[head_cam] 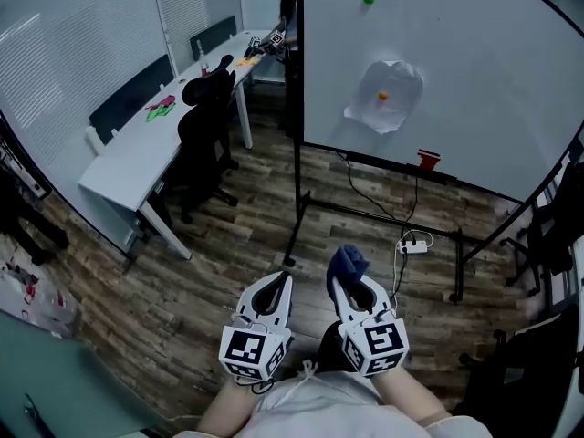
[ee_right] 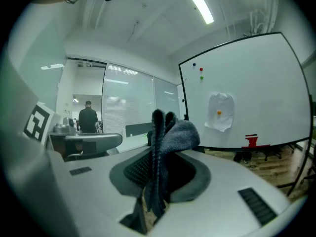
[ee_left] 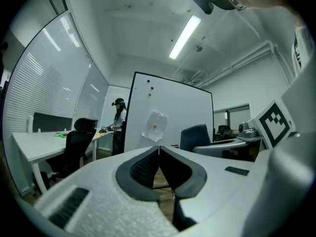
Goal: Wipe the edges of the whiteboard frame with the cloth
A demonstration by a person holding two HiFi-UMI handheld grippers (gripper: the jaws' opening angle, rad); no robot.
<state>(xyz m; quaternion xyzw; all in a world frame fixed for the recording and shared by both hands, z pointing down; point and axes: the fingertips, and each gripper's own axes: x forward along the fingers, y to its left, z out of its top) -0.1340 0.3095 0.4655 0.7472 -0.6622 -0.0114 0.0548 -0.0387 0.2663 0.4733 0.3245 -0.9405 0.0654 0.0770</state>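
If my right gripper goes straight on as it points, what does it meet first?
Probably the whiteboard, near its left edge; nothing shows between it and the right gripper. Depth is unclear.

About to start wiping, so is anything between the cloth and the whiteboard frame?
Nothing visible. Only floor separates the cloth in the right tool from the whiteboard frame; a power strip lies beneath it.
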